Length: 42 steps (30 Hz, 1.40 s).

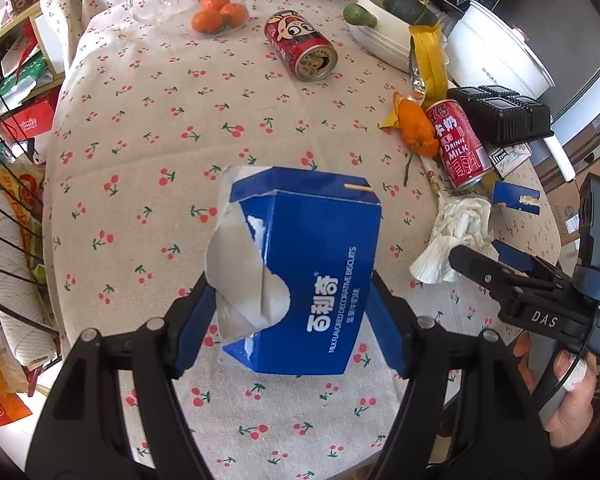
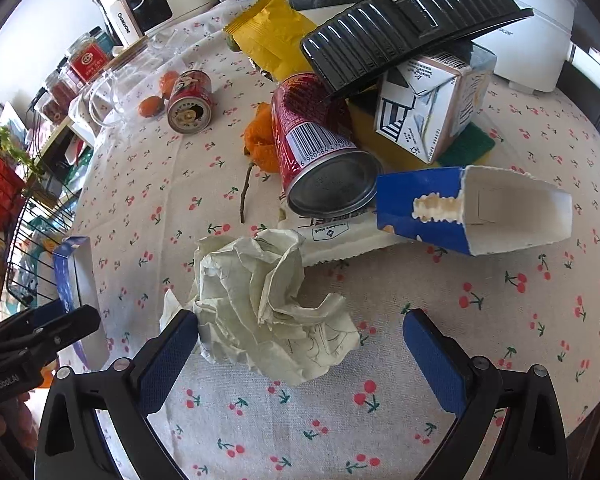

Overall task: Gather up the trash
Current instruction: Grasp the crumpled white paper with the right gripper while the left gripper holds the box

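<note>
The desk (image 1: 148, 128) is covered by a cream cloth printed with red cherries. Lying directly on it are a crumpled white paper (image 2: 268, 304), a torn blue carton piece (image 2: 472, 210), two red cans on their sides, one near the mandarins (image 1: 300, 46) and one beside orange peel (image 2: 320, 152), and a yellow wrapper (image 2: 272, 36). Three mandarins (image 1: 219, 18) sit near a clear glass jug (image 2: 112, 96); a white milk carton (image 2: 428, 108) stands on a yellow-green sponge (image 2: 472, 144).

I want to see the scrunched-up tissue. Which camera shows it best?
The right wrist view: the crumpled tissue fills the middle, between the open right claw. The left wrist view shows it small, at the right edge.
</note>
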Tool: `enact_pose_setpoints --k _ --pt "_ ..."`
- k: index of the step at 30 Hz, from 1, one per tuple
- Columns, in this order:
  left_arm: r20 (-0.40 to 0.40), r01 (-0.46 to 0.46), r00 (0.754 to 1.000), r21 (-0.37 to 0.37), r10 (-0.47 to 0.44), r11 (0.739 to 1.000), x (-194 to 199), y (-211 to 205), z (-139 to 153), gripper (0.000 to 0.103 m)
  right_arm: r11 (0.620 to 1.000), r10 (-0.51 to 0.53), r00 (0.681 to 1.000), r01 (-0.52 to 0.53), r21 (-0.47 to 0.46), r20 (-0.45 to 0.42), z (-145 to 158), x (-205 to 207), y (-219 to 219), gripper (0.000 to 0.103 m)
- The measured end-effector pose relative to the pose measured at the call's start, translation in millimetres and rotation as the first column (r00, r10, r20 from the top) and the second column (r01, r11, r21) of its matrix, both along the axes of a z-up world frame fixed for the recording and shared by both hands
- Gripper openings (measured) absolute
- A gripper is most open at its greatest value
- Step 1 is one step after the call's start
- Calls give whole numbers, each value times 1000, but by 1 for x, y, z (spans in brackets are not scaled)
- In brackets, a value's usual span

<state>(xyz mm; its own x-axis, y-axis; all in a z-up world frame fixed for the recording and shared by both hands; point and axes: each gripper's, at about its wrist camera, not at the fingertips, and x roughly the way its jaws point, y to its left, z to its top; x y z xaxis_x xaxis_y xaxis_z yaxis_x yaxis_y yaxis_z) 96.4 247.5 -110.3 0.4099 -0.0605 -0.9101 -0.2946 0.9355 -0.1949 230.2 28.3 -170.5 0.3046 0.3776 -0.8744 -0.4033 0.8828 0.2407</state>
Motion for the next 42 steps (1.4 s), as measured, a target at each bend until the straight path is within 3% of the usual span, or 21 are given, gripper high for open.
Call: enact_pose_setpoints --k 8,11,12,14,19,22,23,25,28,31,39,40,42 --pt "6 13 1000 -4 -13 1000 0 -3 2 73 994 61 998 -61 85 1 5 -8 7 100" --pt "-3 22 1000 5 -22 1000 0 -6 0 74 992 107 994 -109 68 30 8 -13 21 99" --pt "-4 24 1000 4 -24 1000 0 -7 -1 74 991 119 992 -121 52 34 6 -14 24 97" --pt "-9 30 1000 7 -30 1000 -1 -9 -2 74 991 129 991 -129 32 18 -1 -14 26 81" --pt "-10 34 999 13 -34 999 -2 -10 -3 74 988 140 990 -140 59 2 -2 -13 20 66" --pt "-9 30 1000 9 -30 999 -2 -10 -3 74 987 125 992 -125 97 5 5 -13 11 70" --pt "-8 29 1000 8 -29 1000 -2 -9 -2 74 987 123 992 -124 101 15 9 -14 10 81" --pt "-5 25 1000 8 -25 1000 -2 -8 -2 74 988 107 994 -110 113 34 16 -15 7 91" --pt "-5 18 1000 32 -17 999 -4 -5 0 74 985 99 995 -101 137 28 21 -16 12 92" --pt "-9 1 1000 58 -1 998 -7 2 0 74 990 90 995 -94 103 40 20 -14 29 92" --pt "-11 -18 1000 32 19 999 -15 17 -4 74 994 -49 999 47 101 16 0 12 63 92" --pt "-10 -16 1000 31 17 999 -16 17 -4 74 994 -49 999 47 101 16 0 12 63 90" --pt "-9 -13 1000 31 13 999 -16 18 -4 74 996 -60 998 57 65 37 0 13 68 75"
